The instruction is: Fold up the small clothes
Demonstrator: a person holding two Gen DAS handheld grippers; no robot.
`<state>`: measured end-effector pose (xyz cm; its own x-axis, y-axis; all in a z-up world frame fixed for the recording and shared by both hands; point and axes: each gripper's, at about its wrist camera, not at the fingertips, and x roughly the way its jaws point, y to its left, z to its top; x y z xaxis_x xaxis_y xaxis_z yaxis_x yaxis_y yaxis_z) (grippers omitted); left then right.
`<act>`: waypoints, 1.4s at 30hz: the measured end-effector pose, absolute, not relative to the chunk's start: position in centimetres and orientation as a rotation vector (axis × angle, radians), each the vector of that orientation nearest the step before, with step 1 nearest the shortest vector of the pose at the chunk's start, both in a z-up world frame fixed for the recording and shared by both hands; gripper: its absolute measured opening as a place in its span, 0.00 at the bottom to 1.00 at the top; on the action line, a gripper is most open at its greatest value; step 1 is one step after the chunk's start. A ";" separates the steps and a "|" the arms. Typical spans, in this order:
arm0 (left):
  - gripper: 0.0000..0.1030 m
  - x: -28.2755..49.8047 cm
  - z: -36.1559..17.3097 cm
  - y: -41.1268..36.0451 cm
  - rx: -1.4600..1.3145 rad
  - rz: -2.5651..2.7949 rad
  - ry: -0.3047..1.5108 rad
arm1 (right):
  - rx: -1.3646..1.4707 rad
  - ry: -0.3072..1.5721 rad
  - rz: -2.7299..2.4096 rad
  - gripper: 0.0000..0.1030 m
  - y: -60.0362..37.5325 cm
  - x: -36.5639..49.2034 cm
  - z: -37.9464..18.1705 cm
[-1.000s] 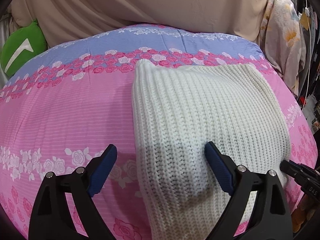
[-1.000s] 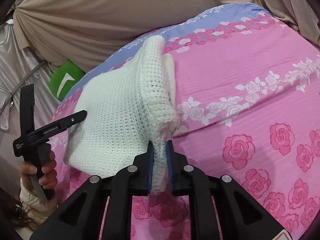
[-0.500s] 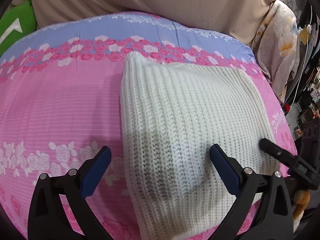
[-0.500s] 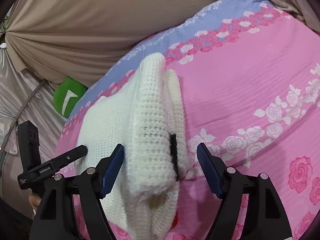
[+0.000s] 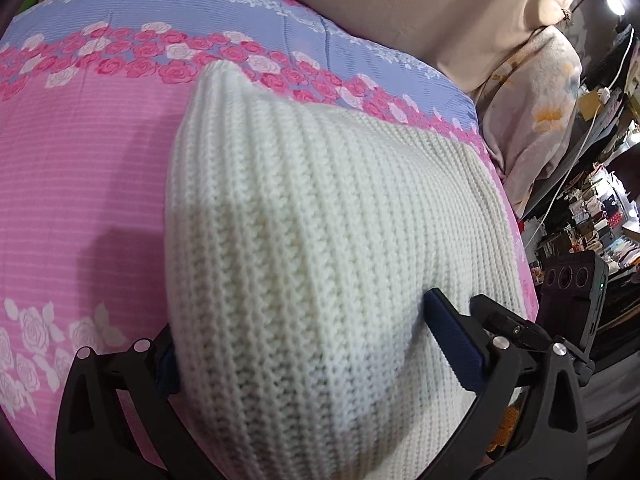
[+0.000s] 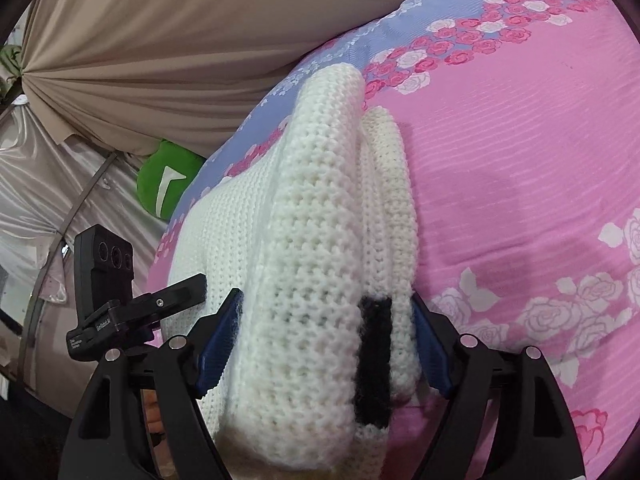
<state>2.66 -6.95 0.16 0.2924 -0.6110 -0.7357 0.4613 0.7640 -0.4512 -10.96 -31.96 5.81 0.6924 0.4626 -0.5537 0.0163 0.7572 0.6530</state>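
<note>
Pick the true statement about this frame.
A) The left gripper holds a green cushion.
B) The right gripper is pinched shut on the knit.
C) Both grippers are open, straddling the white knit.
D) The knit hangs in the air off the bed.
C: the left gripper and right gripper both have their fingers spread wide either side of the white knit, which lies on the pink floral bedspread.

Your folded sweater (image 5: 320, 220) lies on the bedspread (image 5: 80, 180), between the fingers of both your left gripper (image 5: 316, 356) and right gripper (image 6: 324, 336); a curtain (image 6: 180, 40) hangs behind.
</note>
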 end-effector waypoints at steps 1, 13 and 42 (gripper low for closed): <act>0.96 2.8 0.2 -6.9 -0.161 -0.724 1.050 | 0.674 0.776 0.281 0.76 -31.9 -10.8 5.8; 0.66 2.3 2.2 -7.0 -0.103 -0.771 0.916 | 0.650 0.720 0.289 0.39 -31.1 -10.1 7.6; 0.70 21.9 6.7 12.1 -0.190 -0.486 0.808 | 0.671 0.621 0.306 0.56 -22.4 13.2 11.5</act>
